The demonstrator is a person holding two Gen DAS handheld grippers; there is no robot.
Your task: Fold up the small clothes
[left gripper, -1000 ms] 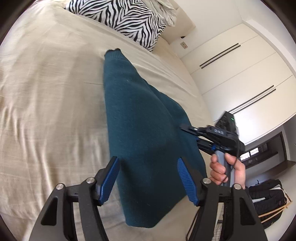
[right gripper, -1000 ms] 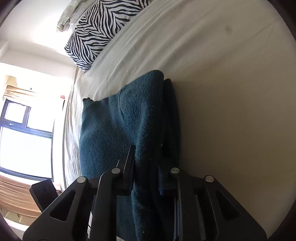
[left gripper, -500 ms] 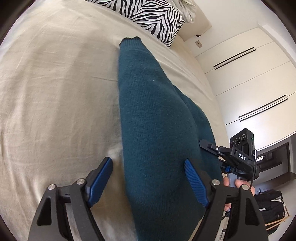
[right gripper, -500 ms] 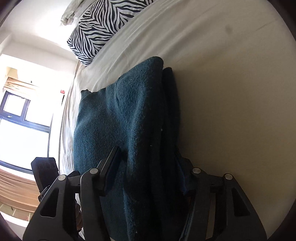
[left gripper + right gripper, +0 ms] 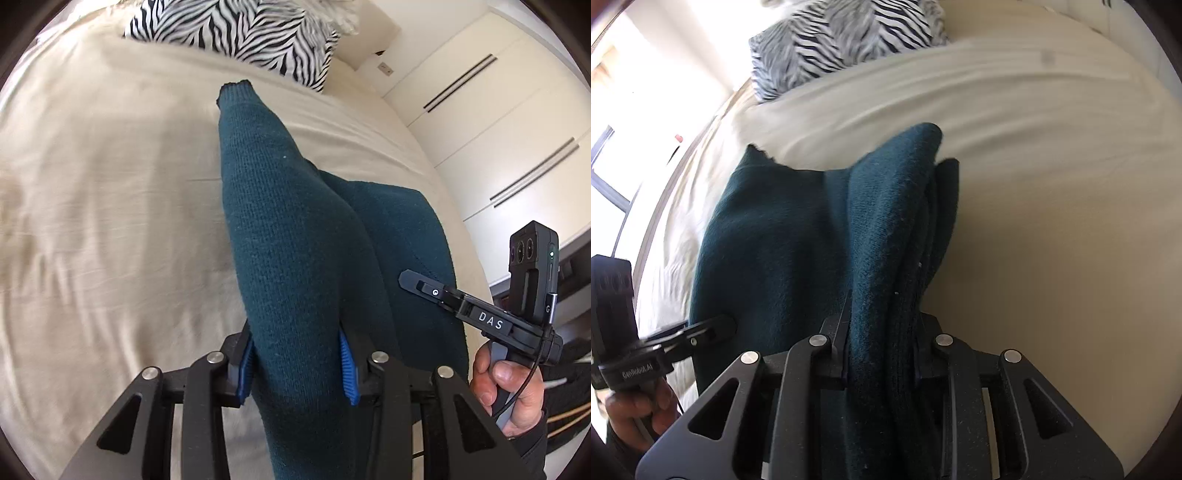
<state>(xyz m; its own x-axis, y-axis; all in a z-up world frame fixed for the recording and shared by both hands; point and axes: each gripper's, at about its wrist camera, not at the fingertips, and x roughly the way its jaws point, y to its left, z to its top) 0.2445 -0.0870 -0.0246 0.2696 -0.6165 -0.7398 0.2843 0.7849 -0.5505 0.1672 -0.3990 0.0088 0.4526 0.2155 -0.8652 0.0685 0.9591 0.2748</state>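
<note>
Since half a second before, both jaw pairs had narrowed onto the teal knit sweater [image 5: 295, 280]: the left hand-held gripper [image 5: 298, 363] pinched a sleeve-like fold, the right hand-held gripper [image 5: 881, 354] clamped the stacked layered edge. The sweater lay on the beige bed [image 5: 103, 206], bare sheet on either side. A zebra-striped pillow [image 5: 236, 33] sat beyond; white wardrobe doors [image 5: 517, 122] stood by the bed.

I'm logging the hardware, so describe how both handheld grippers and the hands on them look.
Left gripper: matte black linkage frame, silver pivot bolts, ribbed blue finger pads. Right gripper: same black build, white "DAS" lettering, a boxy black camera unit with a green light, and a thin black cable. Right hand: bare skin, dark sleeve cuff.
</note>
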